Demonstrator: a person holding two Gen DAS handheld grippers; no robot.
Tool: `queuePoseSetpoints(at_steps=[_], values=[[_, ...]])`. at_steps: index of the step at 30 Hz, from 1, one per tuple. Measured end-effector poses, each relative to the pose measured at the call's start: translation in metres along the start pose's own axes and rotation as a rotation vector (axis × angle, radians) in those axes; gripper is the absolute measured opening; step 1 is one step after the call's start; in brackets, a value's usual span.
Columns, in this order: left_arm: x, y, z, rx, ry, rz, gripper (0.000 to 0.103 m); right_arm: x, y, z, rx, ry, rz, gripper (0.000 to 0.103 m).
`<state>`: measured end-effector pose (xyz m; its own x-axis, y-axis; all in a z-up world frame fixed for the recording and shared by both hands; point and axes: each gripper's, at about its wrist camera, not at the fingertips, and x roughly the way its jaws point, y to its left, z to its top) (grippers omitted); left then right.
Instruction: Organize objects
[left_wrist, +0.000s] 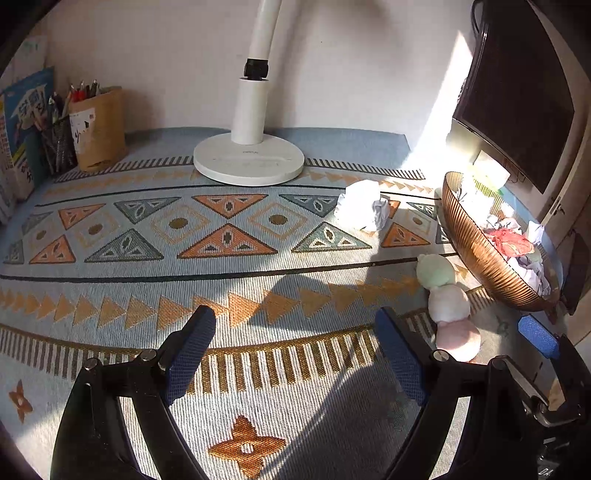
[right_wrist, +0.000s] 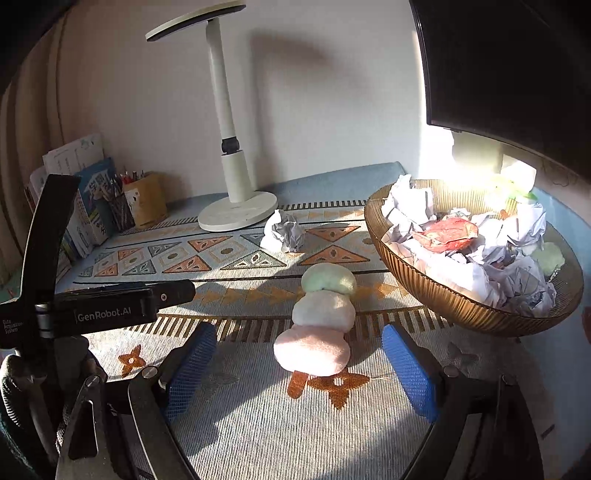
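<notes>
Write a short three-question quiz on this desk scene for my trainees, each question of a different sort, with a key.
1. True or false: the right tool is shut on the plush toy.
2. Multiple choice: where does the loose paper ball lie? A) in the bowl B) on the patterned cloth, between the lamp base and the bowl C) in the pencil cup
3. Fill in: the toy's three puffs run green, white, then ____ toward the stick.

Key:
1. False; both the right and left tool are open and empty.
2. B
3. pink
</notes>
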<state>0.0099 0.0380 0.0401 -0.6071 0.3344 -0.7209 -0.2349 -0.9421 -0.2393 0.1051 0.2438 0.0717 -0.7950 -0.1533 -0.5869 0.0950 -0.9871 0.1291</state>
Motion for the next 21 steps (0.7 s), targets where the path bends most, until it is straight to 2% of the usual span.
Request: queuePoseSetpoints(at_steps=[2,4,8,12,16,19,21], values=[[0.006,0.003,0.011,-0.032,0.051,-0.079,0.087,0.004,-0.010,0.001,0.051,0.027,0.032,0.090],[0.010,0.001,0.023,-0.032,0.053,-0.100,0.087,0.008,-0.019,0.001,0.097,0.050,0.061,0.090],[0.032,-0.020,0.049,0.050,0.054,-0.066,0.087,0.014,-0.026,0.001,0.144,0.080,0.085,0.091],[0.066,-0.041,0.072,0.087,0.076,-0.098,0.087,0.026,-0.023,0.003,0.139,0.132,0.038,0.090],[0.099,-0.051,0.084,0.080,0.082,-0.075,0.087,0.039,-0.020,0.013,0.134,0.172,0.025,0.091],[0.113,-0.053,0.089,0.065,0.084,-0.088,0.087,0.057,-0.018,0.023,0.134,0.217,0.011,0.090],[0.116,-0.056,0.091,0.066,0.075,-0.089,0.087,0.072,-0.019,0.029,0.140,0.240,-0.006,0.086]])
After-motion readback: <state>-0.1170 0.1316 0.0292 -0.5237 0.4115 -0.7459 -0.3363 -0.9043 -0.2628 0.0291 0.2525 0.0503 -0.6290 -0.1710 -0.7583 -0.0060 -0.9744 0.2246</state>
